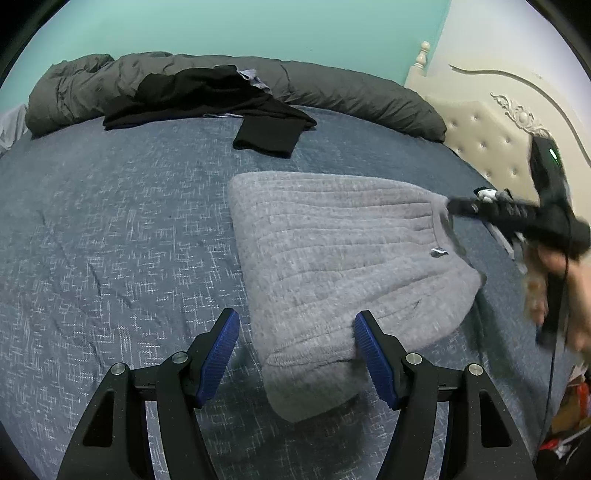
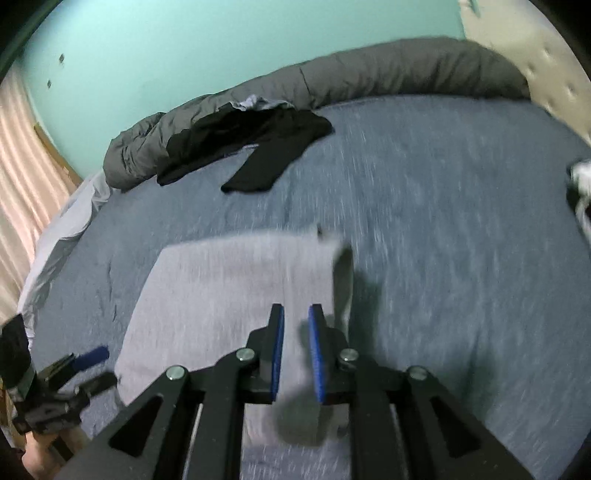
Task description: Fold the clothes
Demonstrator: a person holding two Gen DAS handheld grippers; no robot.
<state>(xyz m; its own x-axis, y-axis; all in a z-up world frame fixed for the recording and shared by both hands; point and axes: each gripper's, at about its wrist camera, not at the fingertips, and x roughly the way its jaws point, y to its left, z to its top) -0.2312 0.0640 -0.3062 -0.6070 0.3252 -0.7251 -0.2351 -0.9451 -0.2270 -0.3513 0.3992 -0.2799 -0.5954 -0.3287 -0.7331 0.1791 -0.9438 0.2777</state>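
Our left gripper (image 1: 295, 354) gapes wide around the grey sweater's (image 1: 332, 254) near end on the bed (image 1: 110, 221). Our right gripper (image 2: 296, 325), nearly closed, holds nothing.

Two wrist cameras, both tilting down over the bed (image 1: 110, 221)

I'm looking along each gripper's fingers from close above; both views are facing the green wall (image 1: 221, 26) and sharing the grey sweater (image 1: 332, 258), black clothes (image 2: 258, 136) and rolled duvet (image 2: 406, 70).

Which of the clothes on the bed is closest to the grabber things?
The grey knitted sweater. It lies folded right in front of the left hand-held gripper, while the black clothes sit far back on the rolled duvet.
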